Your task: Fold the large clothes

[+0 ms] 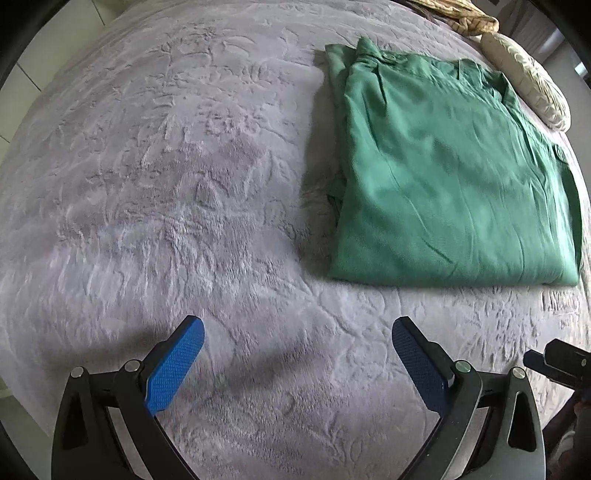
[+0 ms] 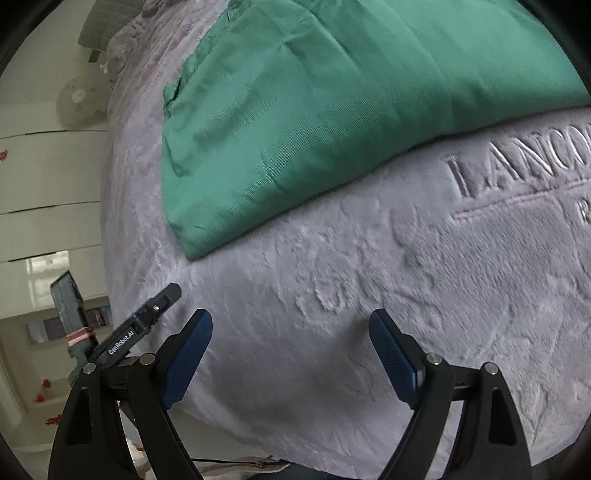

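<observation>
Currently both claws stand apart and empty: my left claw [image 1: 297, 339] and right claw [image 2: 291, 332] hover over the grey blanket [image 1: 166, 184]. The green garment [image 1: 450, 177] lies folded far right, clear of both. Next move, I judge: grip its near edge for a further fold.

A bed [image 1: 184, 184] covered by a pale lilac plush blanket [image 2: 369, 295] with an embossed leafy pattern and raised lettering carries a folded green garment [image 1: 443, 177] lying flat on it, and beyond the garment a cream pillow [image 1: 528, 81] and a crumpled yellowish cloth [image 1: 465, 18].
</observation>
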`<control>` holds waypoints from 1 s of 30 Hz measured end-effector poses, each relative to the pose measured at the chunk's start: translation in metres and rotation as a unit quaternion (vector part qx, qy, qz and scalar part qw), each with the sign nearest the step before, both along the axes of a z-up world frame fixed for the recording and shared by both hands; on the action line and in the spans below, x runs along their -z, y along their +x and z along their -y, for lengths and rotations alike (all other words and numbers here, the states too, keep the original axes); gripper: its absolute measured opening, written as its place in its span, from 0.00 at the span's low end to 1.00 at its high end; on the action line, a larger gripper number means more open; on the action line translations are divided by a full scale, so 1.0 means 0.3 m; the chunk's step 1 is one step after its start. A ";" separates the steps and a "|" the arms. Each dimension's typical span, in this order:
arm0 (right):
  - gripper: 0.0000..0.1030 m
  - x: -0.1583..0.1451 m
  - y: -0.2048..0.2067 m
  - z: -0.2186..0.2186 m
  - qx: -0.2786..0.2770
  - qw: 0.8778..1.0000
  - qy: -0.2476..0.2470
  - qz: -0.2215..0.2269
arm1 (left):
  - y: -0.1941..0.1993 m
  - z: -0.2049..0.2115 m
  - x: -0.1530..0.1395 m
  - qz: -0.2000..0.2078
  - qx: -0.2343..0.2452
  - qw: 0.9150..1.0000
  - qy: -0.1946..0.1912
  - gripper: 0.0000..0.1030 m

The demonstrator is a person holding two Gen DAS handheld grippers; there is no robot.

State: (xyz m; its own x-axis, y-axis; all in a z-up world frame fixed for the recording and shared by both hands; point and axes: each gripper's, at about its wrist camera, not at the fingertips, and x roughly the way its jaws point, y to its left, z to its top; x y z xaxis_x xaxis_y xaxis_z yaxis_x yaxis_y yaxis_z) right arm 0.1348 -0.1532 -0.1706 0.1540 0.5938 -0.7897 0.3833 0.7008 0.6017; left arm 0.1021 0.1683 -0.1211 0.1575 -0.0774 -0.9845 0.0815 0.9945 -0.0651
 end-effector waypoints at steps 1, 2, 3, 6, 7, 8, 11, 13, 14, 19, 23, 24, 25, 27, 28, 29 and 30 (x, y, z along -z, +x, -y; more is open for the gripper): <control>0.86 0.005 0.011 -0.001 0.005 1.000 0.009 0.001 | 0.013 -0.005 0.000 0.002 -0.001 1.000 -0.002 0.99; 0.86 0.014 0.024 -0.003 0.013 1.000 0.022 0.001 | 0.031 -0.012 0.001 0.004 -0.002 1.000 -0.005 0.99; 0.86 0.023 0.034 -0.005 0.020 0.999 0.031 0.000 | 0.042 -0.018 0.003 0.005 -0.002 1.000 -0.006 0.99; 0.86 0.066 0.073 -0.021 0.044 0.997 0.061 -0.012 | 0.086 -0.034 0.010 0.004 -0.003 1.000 -0.012 0.99; 0.86 0.075 0.081 -0.025 0.050 0.997 0.064 -0.013 | 0.104 -0.041 0.012 0.004 -0.004 1.000 -0.017 0.99; 0.86 0.088 0.093 -0.031 0.058 0.996 0.068 -0.013 | 0.120 -0.047 0.014 0.005 -0.004 1.000 -0.020 0.99; 0.86 0.126 0.136 -0.049 0.081 0.991 0.105 -0.003 | 0.166 -0.067 0.018 0.008 -0.004 0.999 -0.034 0.99; 0.86 0.155 0.170 -0.058 0.104 0.985 0.136 0.009 | 0.201 -0.081 0.020 0.009 -0.004 0.999 -0.049 0.99; 0.86 0.167 0.183 -0.063 0.112 0.983 0.147 0.013 | 0.218 -0.088 0.021 0.008 -0.006 0.998 -0.058 0.99; 0.87 0.230 0.255 -0.094 0.159 0.965 0.207 0.027 | 0.322 -0.113 0.041 -0.001 -0.021 0.994 -0.111 0.99; 0.76 0.246 0.277 -0.100 0.175 0.956 0.234 0.030 | 0.421 -0.120 0.067 -0.015 -0.028 0.988 -0.152 0.99; 0.49 0.241 0.273 -0.093 0.174 0.954 0.240 0.033 | 0.443 -0.110 0.075 -0.020 -0.030 0.985 -0.169 0.99; 0.33 0.232 0.274 -0.087 0.170 0.954 0.244 0.037 | 0.464 -0.104 0.082 -0.025 -0.031 0.982 -0.185 0.99; 0.13 0.199 0.273 -0.076 0.162 0.952 0.254 0.054 | 0.500 -0.076 0.101 -0.038 -0.030 0.972 -0.228 0.99; 0.13 0.184 0.276 -0.068 0.159 0.950 0.260 0.061 | 0.514 -0.059 0.110 -0.044 -0.027 0.968 -0.247 0.99; 0.12 0.165 0.278 -0.062 0.155 0.950 0.264 0.069 | 0.545 -0.042 0.121 -0.050 -0.026 0.963 -0.265 0.99; 0.12 0.148 0.283 -0.057 0.149 0.950 0.265 0.076 | 0.567 -0.021 0.132 -0.056 -0.025 0.959 -0.276 0.99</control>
State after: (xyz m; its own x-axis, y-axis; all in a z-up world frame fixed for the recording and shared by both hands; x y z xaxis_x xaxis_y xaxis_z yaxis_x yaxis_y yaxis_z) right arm 0.2197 -0.1360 -0.2148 0.4651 0.8140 -0.3478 0.3977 0.1589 0.9037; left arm 0.2721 0.1747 -0.1607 0.0698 -0.5877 -0.8061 -0.0028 0.8079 -0.5893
